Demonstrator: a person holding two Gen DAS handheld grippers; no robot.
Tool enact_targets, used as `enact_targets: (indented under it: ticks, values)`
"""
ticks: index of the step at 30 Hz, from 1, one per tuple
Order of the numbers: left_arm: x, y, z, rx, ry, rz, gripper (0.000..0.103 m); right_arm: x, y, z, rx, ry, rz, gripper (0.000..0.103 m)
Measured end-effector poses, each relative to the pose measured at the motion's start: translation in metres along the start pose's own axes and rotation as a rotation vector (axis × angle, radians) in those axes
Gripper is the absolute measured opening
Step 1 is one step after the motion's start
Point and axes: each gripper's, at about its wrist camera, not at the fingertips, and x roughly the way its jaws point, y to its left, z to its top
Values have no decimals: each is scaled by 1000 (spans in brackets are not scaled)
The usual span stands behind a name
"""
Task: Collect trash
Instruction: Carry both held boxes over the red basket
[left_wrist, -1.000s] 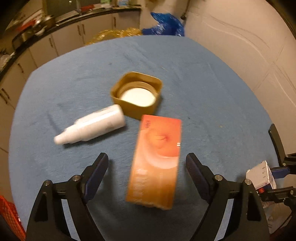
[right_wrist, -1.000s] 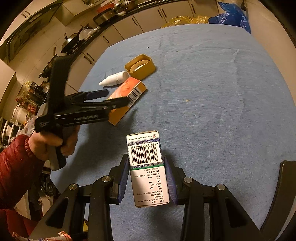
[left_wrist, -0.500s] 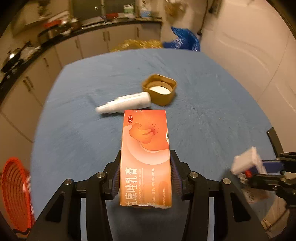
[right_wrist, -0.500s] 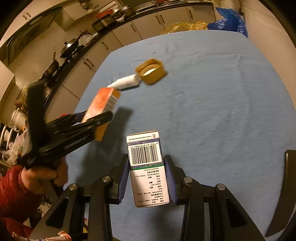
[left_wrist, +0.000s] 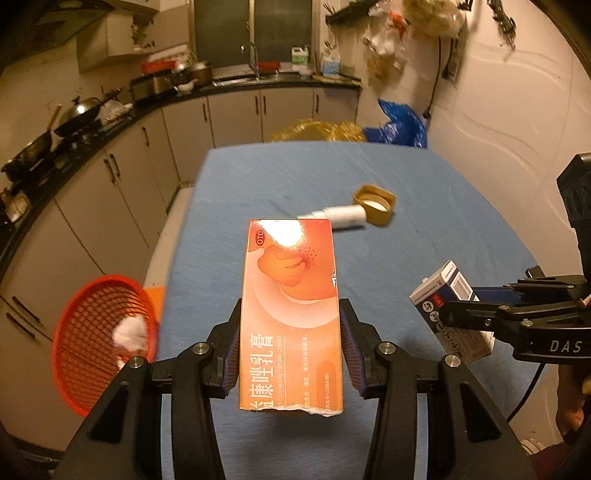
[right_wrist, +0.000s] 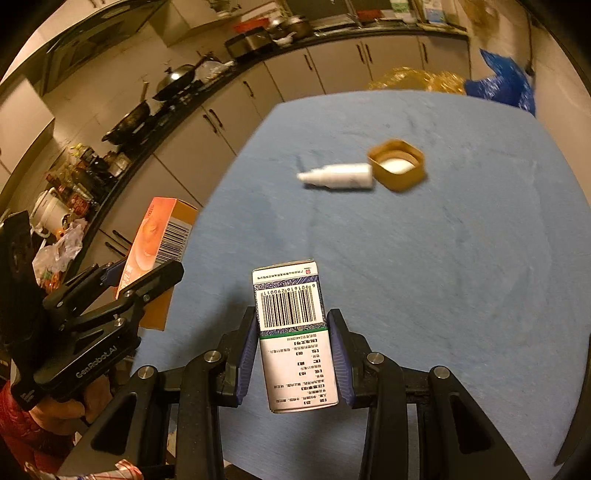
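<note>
Left gripper (left_wrist: 290, 354): clamped on orange box (left_wrist: 290, 306), raised higher above table (left_wrist: 424, 240) than 0.5 s ago.
Right gripper (right_wrist: 293, 354): clamped on white box (right_wrist: 295, 339), unchanged.
Basket (left_wrist: 99, 339): left of table.
Bottle (right_wrist: 338, 176), cap (right_wrist: 397, 168): lying on table.

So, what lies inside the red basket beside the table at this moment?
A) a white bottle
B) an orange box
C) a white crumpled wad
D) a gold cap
C: the left wrist view shows a white crumpled wad in the red basket, while the orange box is held in the left gripper.
</note>
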Motion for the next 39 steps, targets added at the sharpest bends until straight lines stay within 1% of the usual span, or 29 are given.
enact_targets:
  ticks: [3,9,19,27,39]
  values:
    - [-12,14,2,-5,-31,14,45,2,19,5,-21,-14,8,40]
    - [-24,37,2,-6,-58,32,45,8,47,12,-57,-36,21,40]
    - [-39,64,1,-41,-95,49,45,17,76,28,-112,-42,26,40]
    - [-39,75,1,-69,-95,63,45,25,84,37,-133,-36,34,40]
    - [-33,82,-1,-98,-81,77,45,35,79,47,-135,-18,47,40]
